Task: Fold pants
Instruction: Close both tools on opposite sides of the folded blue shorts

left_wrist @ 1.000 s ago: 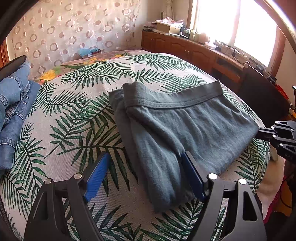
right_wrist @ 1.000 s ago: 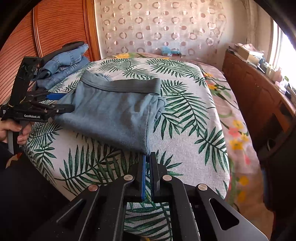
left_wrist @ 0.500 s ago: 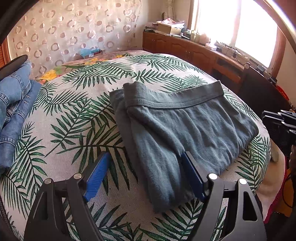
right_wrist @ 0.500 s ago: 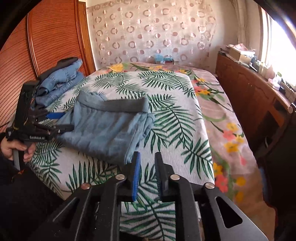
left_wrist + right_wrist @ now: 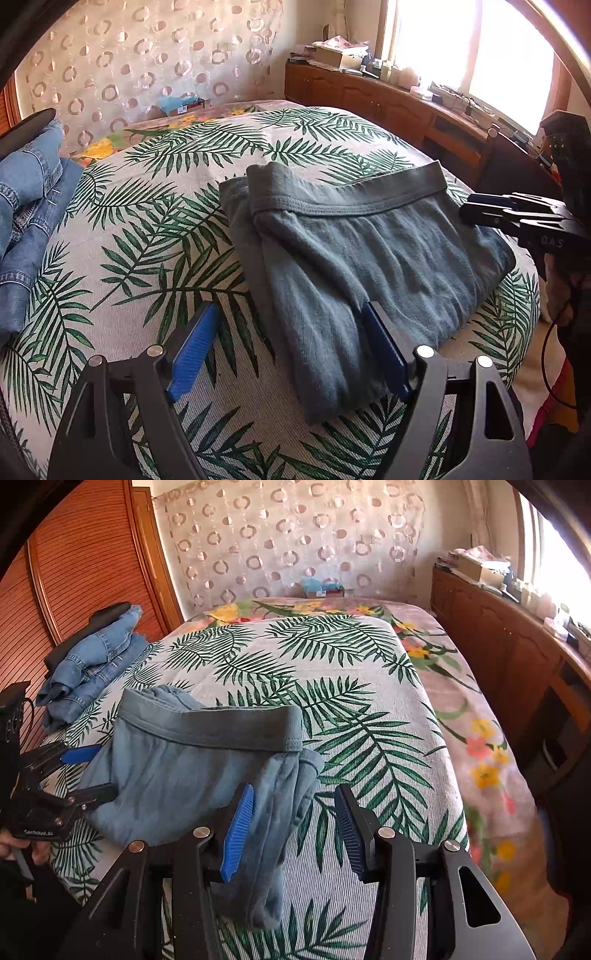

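Observation:
Folded grey-blue pants lie on the palm-leaf bedspread, waistband toward the far side. My left gripper is open, its jaws astride the near folded corner of the pants. My right gripper is open, its jaws on either side of the pants at their near folded end. The right gripper also shows in the left wrist view by the pants' right edge. The left gripper shows in the right wrist view at the pants' left edge.
A pile of blue jeans lies on the bed's left side, seen also in the right wrist view. A wooden cabinet runs along the window side. A louvred wooden door stands behind the jeans.
My right gripper has opened from shut and moved in toward the pants' end, its jaws now on either side of the fold. The left gripper has stayed in place.

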Demonstrator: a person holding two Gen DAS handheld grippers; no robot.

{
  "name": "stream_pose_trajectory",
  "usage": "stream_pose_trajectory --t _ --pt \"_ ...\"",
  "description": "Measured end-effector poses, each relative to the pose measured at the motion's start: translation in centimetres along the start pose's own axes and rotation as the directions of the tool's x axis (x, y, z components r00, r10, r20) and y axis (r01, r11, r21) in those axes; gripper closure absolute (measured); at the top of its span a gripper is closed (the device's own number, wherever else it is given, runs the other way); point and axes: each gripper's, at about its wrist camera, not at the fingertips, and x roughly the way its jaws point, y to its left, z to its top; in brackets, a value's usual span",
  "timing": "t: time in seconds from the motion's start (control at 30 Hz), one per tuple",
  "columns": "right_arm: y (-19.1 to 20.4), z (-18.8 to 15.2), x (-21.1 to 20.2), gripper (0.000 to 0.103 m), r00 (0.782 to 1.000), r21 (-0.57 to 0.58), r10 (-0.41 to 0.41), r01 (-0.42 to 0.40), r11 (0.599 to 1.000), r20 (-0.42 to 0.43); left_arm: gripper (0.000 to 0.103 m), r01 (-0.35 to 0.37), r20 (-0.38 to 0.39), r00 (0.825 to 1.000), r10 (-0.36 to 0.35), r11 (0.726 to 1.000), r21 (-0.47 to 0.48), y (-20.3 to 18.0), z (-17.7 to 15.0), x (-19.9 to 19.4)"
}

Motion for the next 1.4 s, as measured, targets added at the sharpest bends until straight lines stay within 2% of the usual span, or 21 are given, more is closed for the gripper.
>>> stream_pose_trajectory --t 0.13,0.3,0.53,0.87,1.0,1.13,1.27,1.4 --pt "0.4 0.2 -0.1 0.056 1.000 -0.014 -0.010 0.009 1.000 -0.004 0.023 0.018 -0.012 1.000 -0.018 1.000 -0.022 0.6 0.6 -0.3" --pt "0.6 0.5 0.2 0.056 1.000 -0.021 -0.002 0.002 1.000 -0.011 0.023 0.005 0.013 1.000 -0.005 1.000 -0.009 1.4 2.3 -0.7" --pt "0.4 1.0 1.1 0.056 1.000 -0.021 0.000 0.000 1.000 -0.026 0.023 0.008 -0.021 1.000 -0.009 0.998 -0.057 3.5 4.5 1.0" --pt "-0.4 1.4 2.0 0.056 0.999 0.010 0.010 -0.009 1.000 -0.049 0.023 0.048 -0.049 0.998 -0.050 0.998 -0.037 4.0 6.0 3.1" --pt "-0.4 1.6 2.1 0.056 0.998 0.021 0.014 -0.013 1.000 -0.055 0.030 0.090 -0.059 0.994 -0.093 0.995 -0.042 4.1 6.2 3.5" --pt "-0.3 1.6 2.0 0.056 0.998 0.027 0.019 -0.017 0.999 -0.056 0.044 0.142 -0.070 0.987 -0.146 0.988 -0.061 4.2 6.1 3.6" --pt "-0.5 1.7 2.1 0.056 0.997 0.047 0.052 -0.049 0.998 -0.058 0.052 0.187 -0.074 0.978 -0.194 0.978 -0.092 4.1 6.1 3.5" --pt "-0.1 1.8 2.3 0.067 0.996 0.040 0.066 -0.064 0.997 -0.063 0.062 0.201 -0.067 0.976 -0.208 0.975 -0.094 3.8 5.9 3.5"
